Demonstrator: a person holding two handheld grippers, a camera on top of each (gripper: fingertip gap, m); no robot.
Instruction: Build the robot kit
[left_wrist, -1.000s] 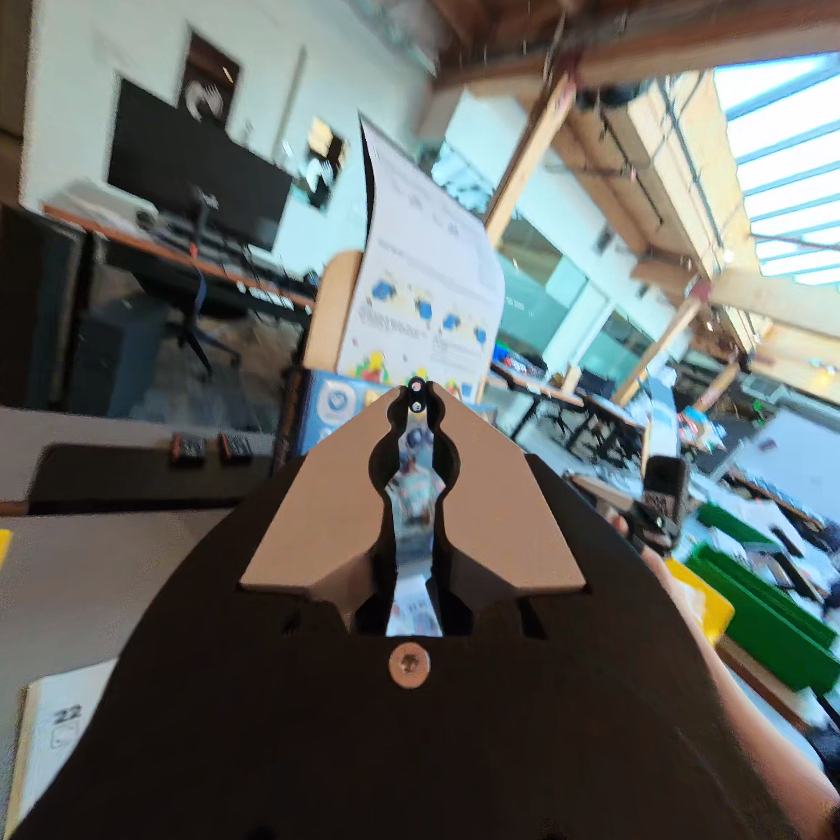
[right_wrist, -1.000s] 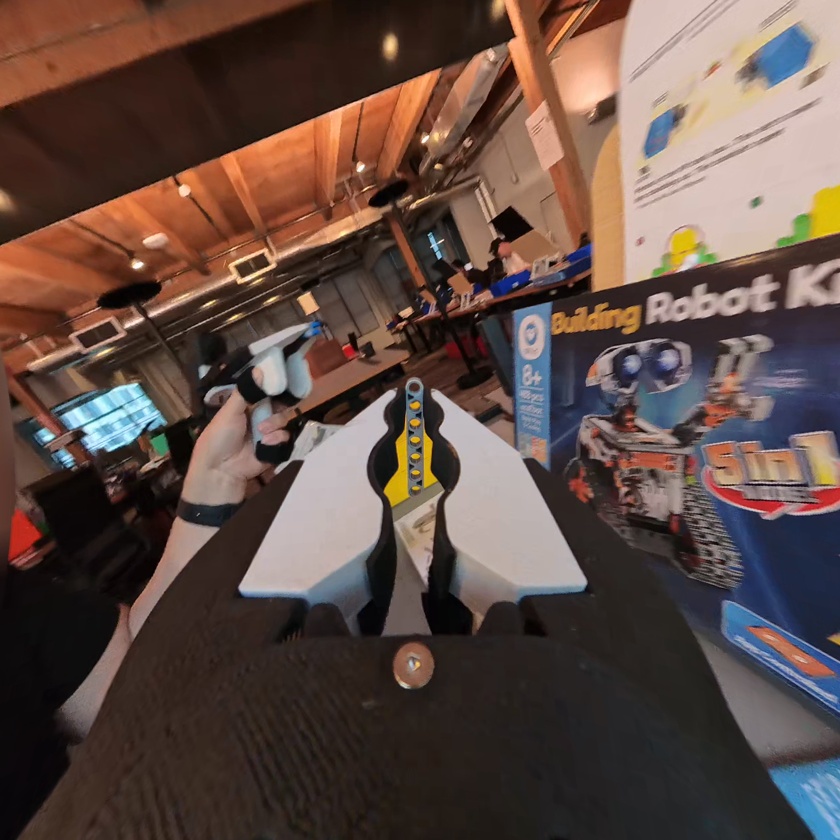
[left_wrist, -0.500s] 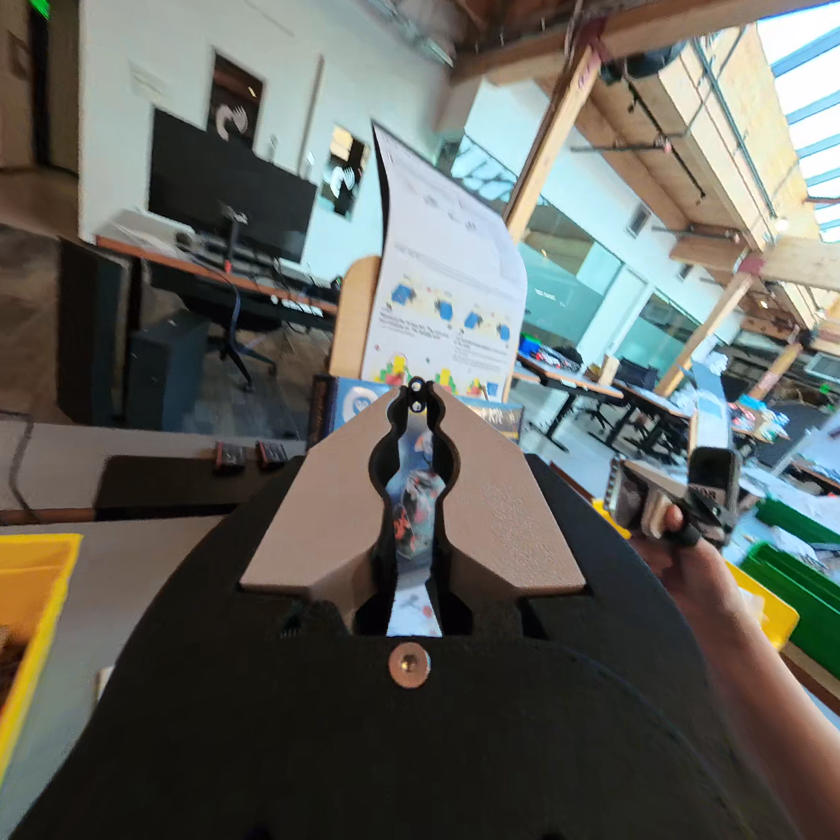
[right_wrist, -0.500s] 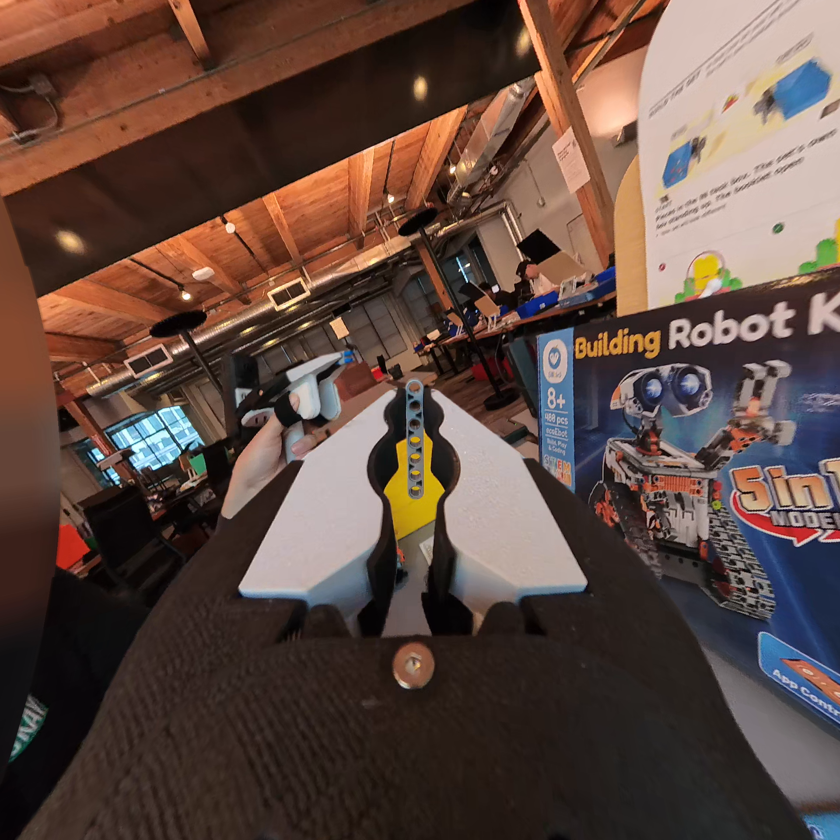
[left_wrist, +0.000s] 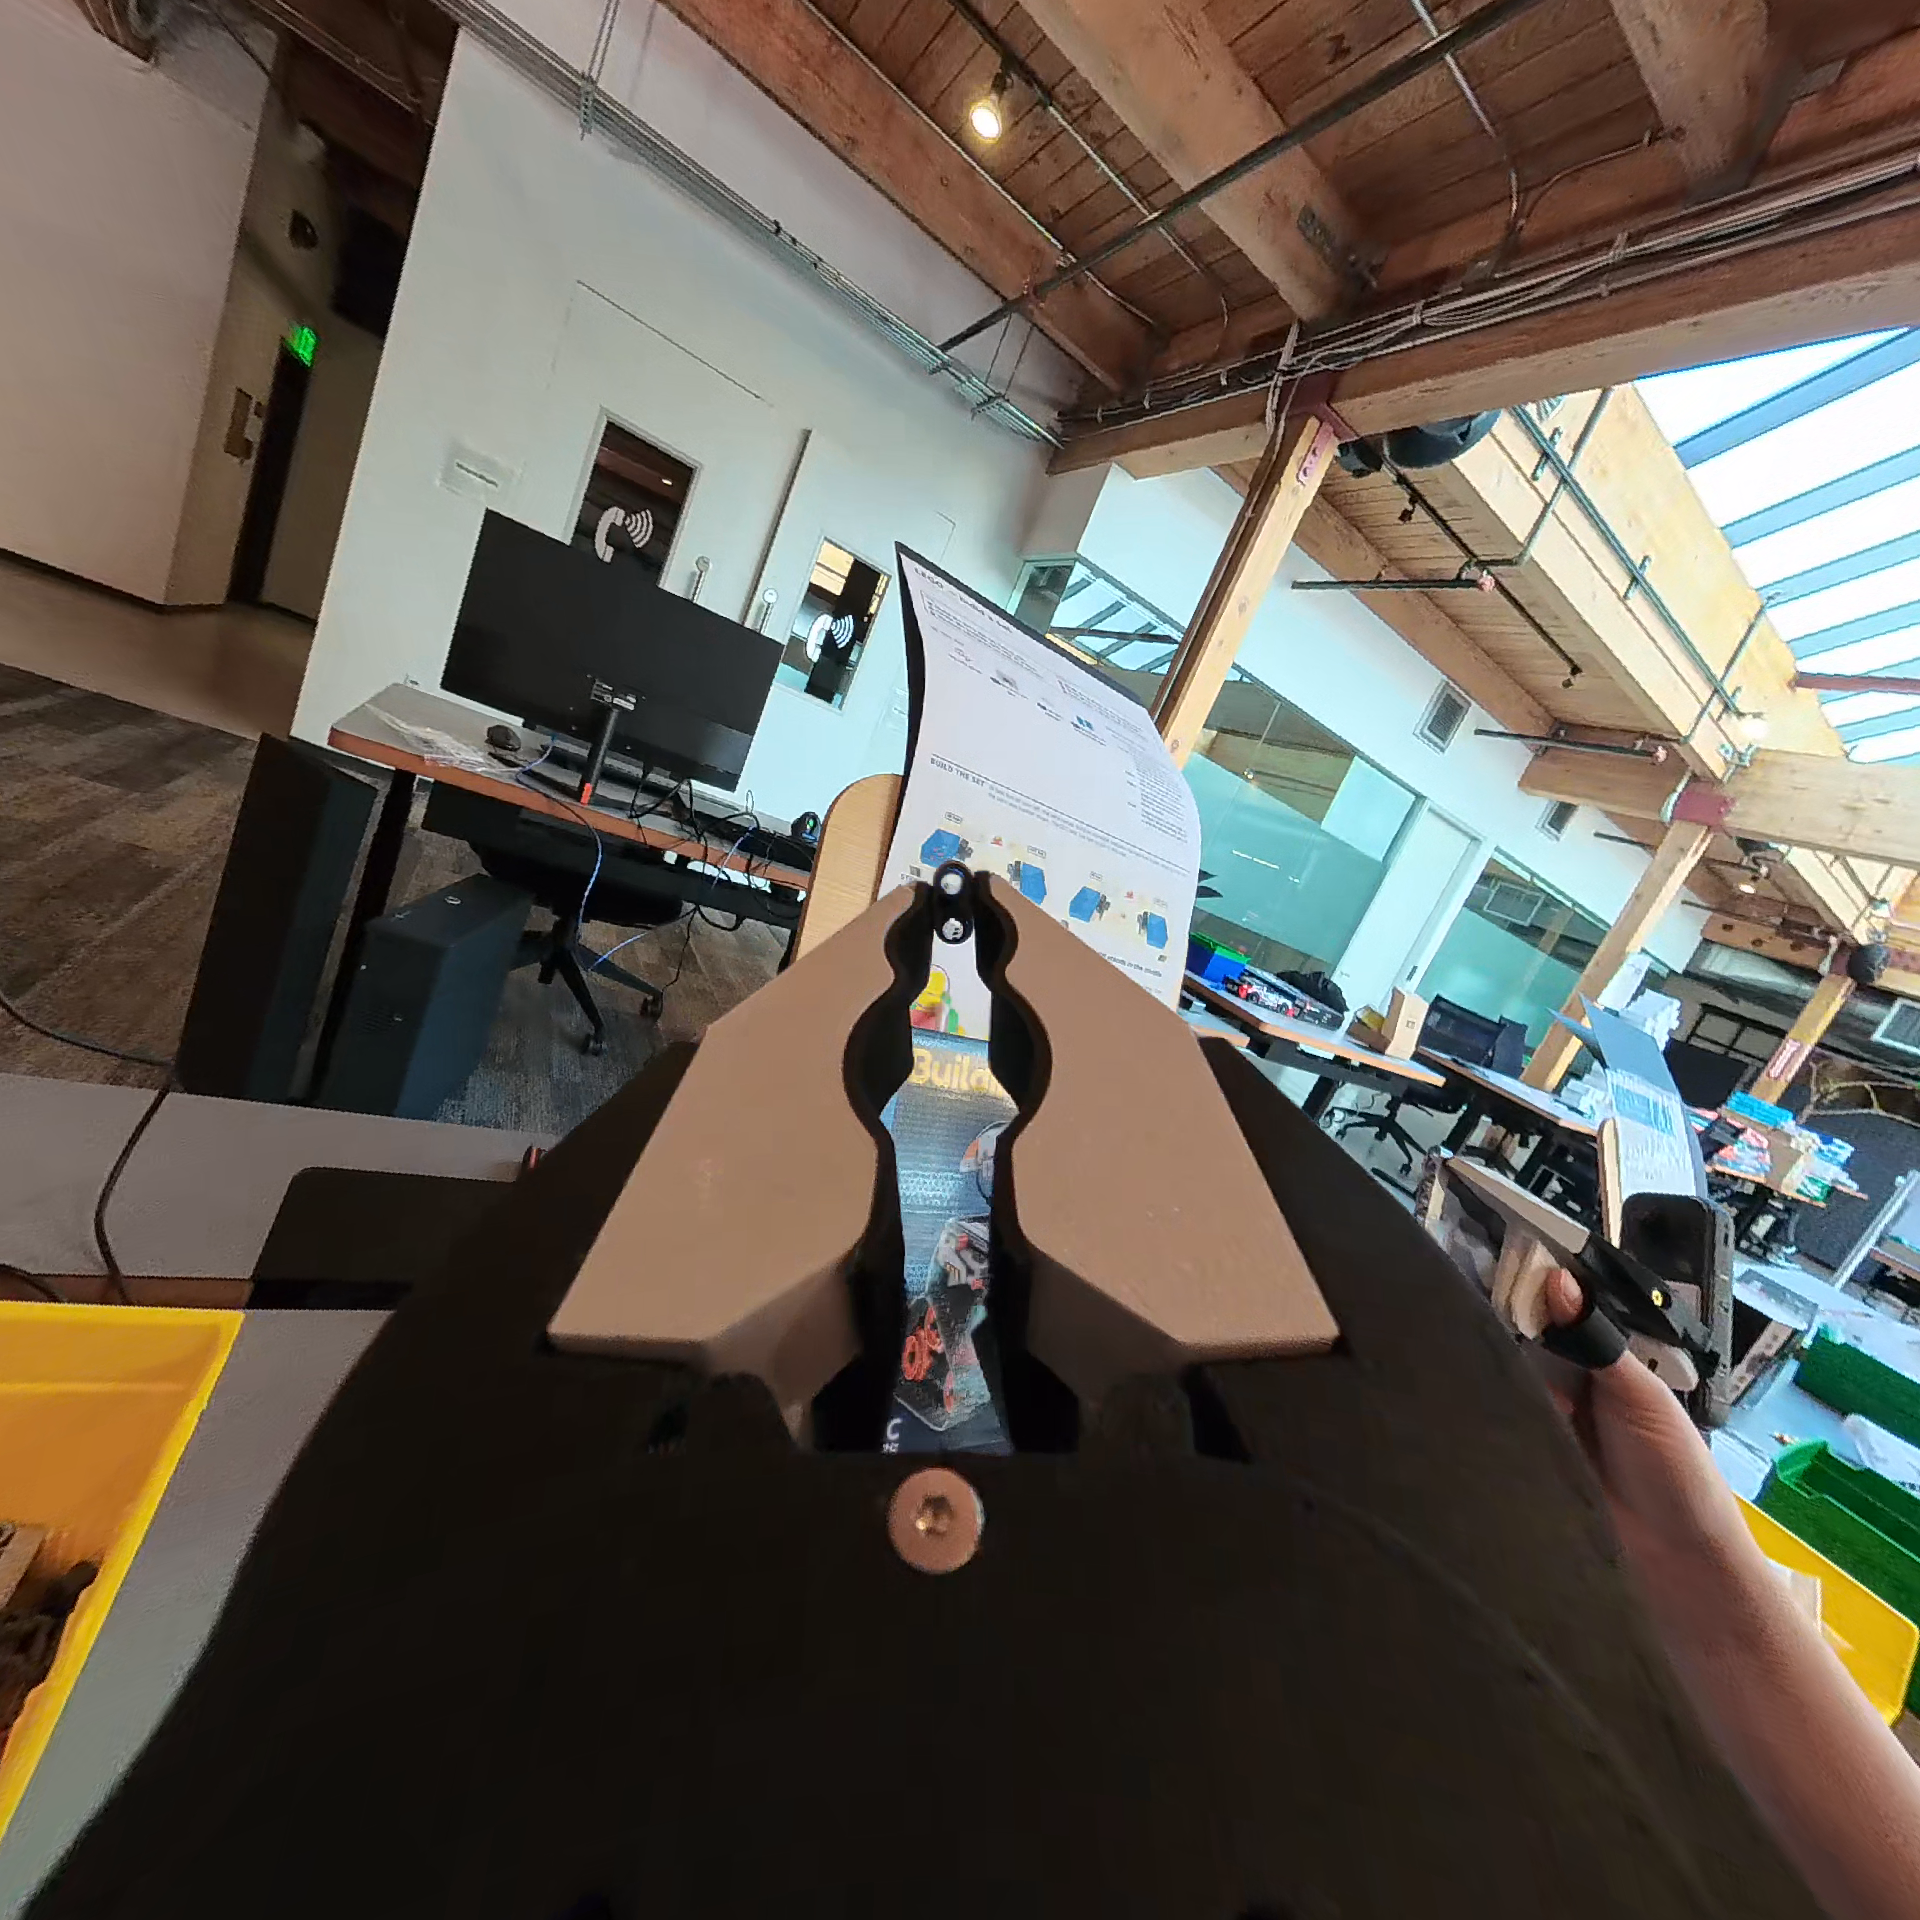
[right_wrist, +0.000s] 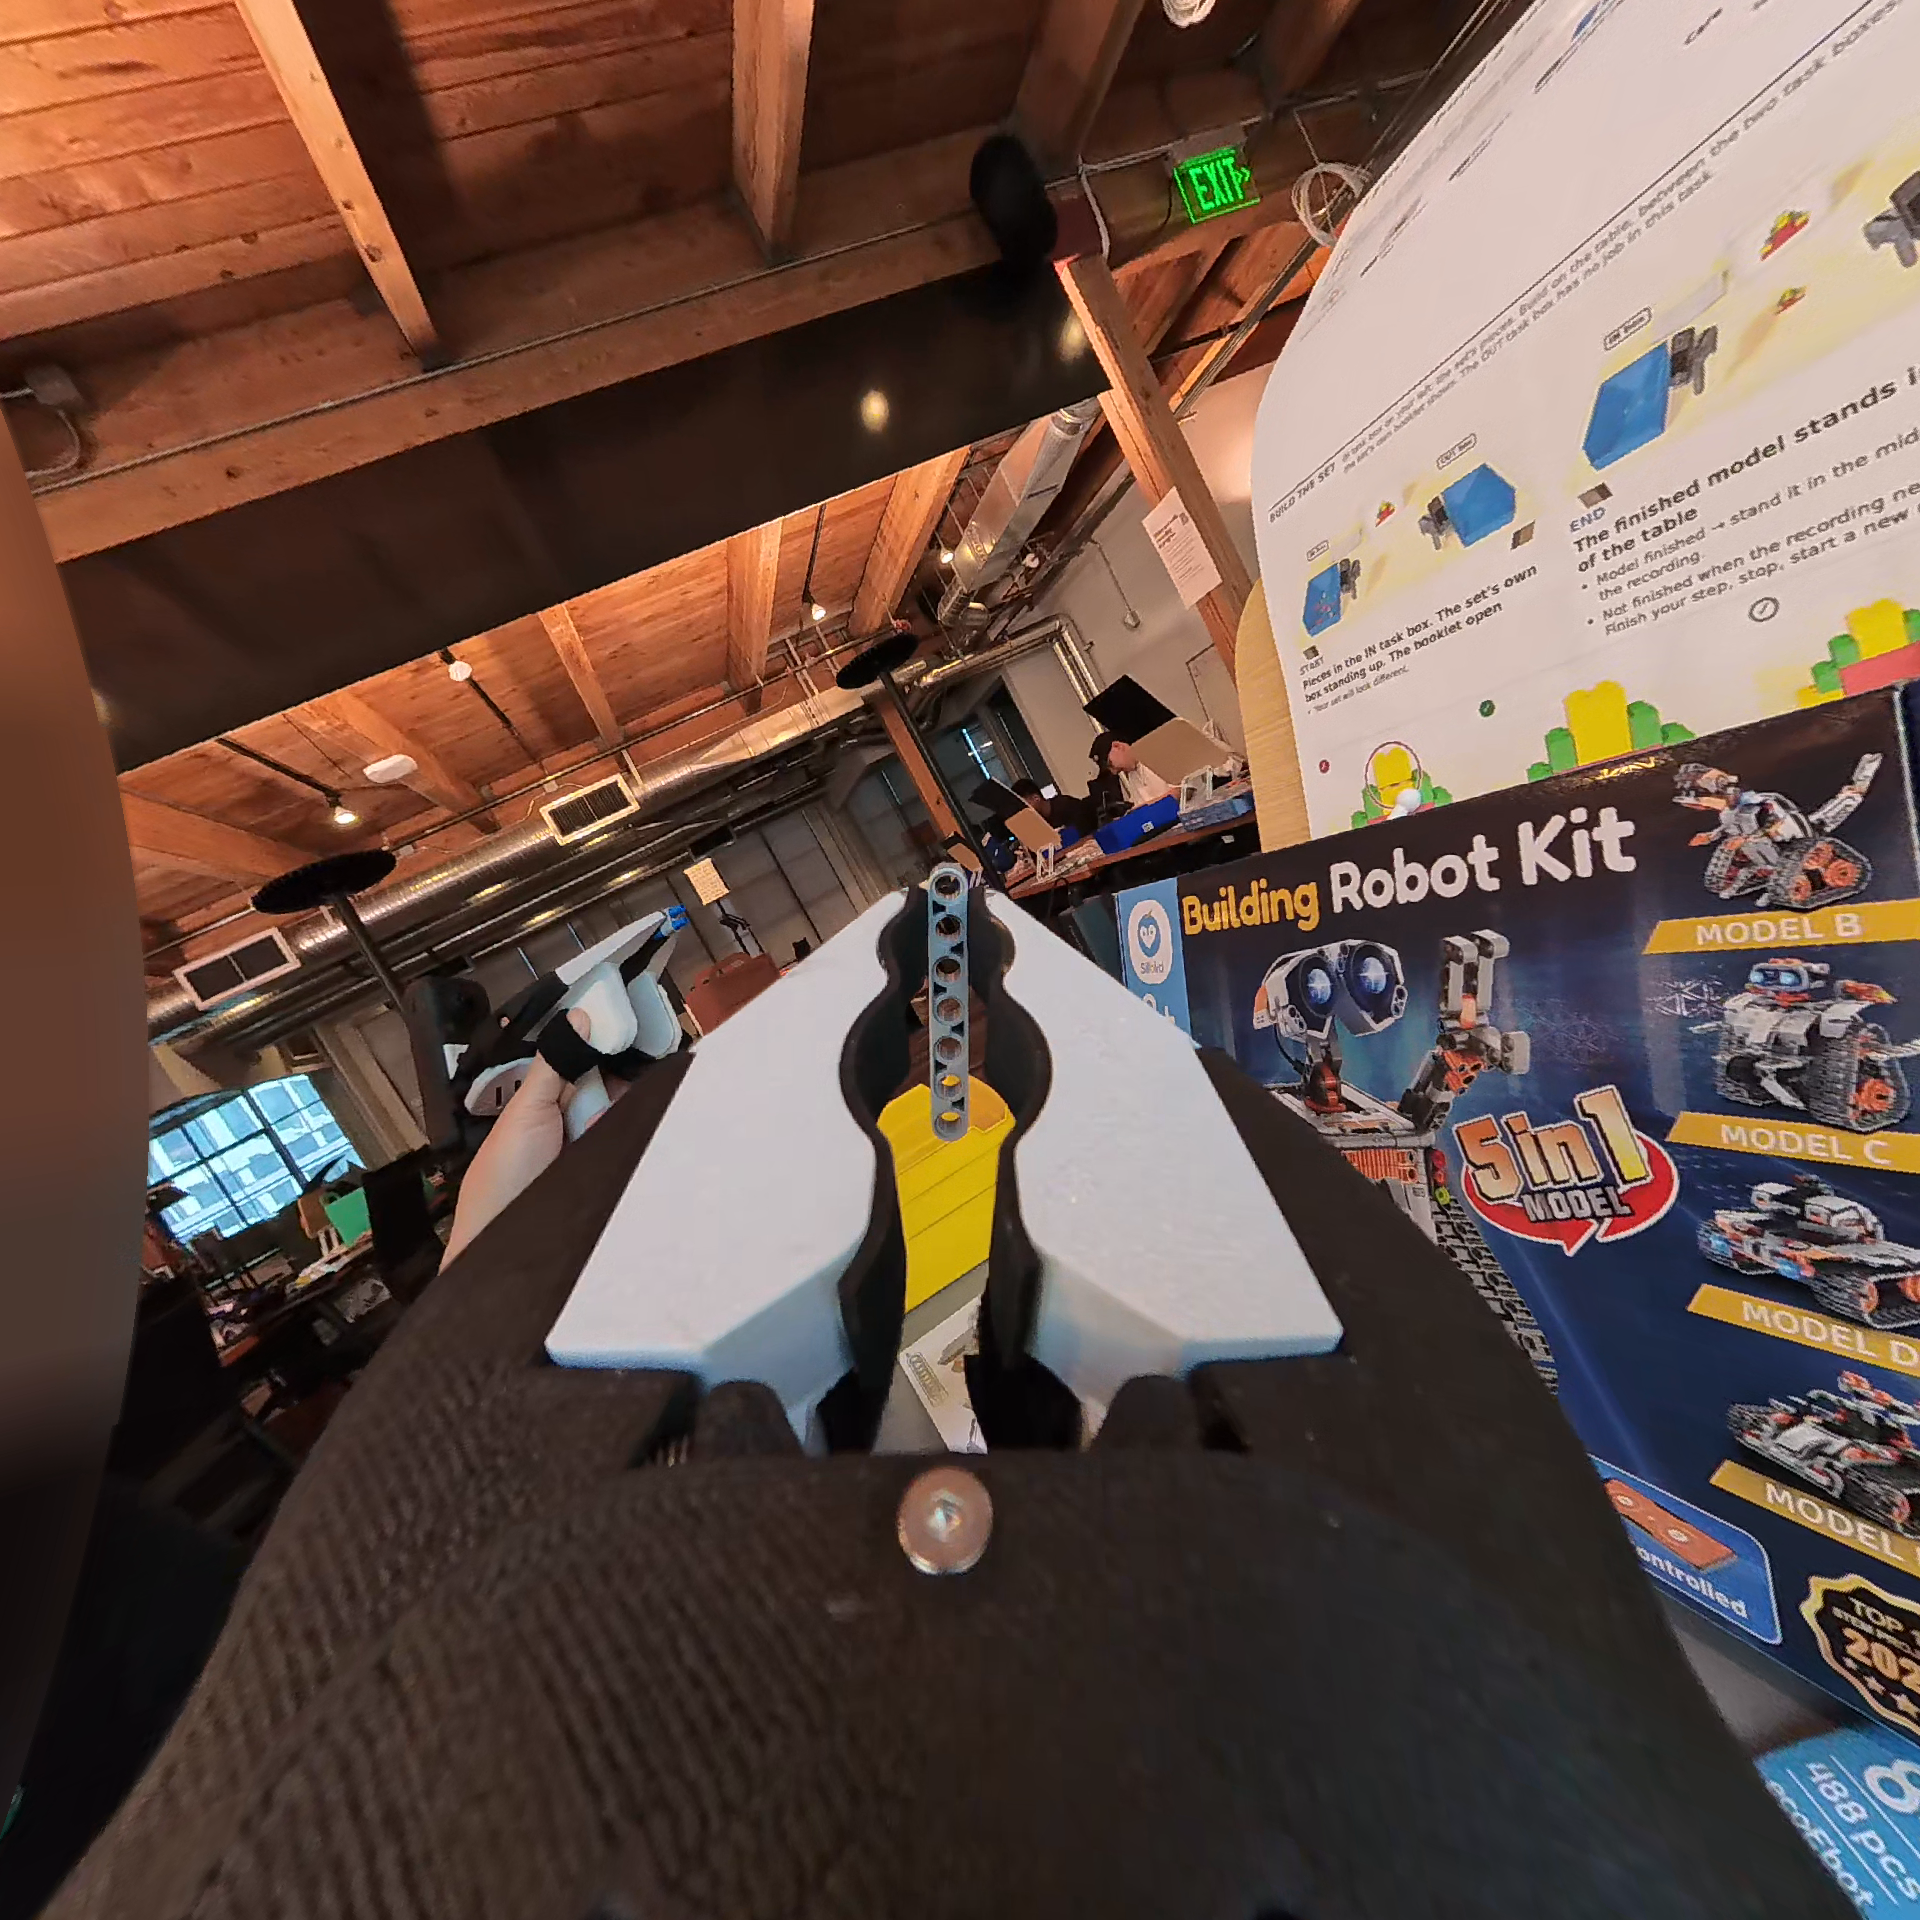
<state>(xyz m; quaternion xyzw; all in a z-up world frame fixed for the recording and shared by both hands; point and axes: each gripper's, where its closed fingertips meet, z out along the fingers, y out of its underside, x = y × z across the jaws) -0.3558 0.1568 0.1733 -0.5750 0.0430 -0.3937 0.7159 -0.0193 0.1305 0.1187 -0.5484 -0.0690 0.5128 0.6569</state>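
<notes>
My left gripper is shut on a small black two-hole piece that sticks out at its tips. It is held up in the air, pointing at a standing instruction sheet. My right gripper is shut on a thin grey beam with a row of holes, held upright between the fingertips. Each gripper shows in the other's view, held by a hand: the right one in the left wrist view, the left one in the right wrist view. They are apart.
A blue robot-kit box stands close on the right, with the instruction sheet behind it. A yellow bin sits at the left table edge and also shows past the beam. Green bins are far right. Desks and a monitor stand beyond. My right fingertips sit around 35 centimetres from my left ones.
Both grippers have tilted upward, so more ceiling shows. The left view has swung left and the yellow bin has come in. Both stay shut on their pieces.
</notes>
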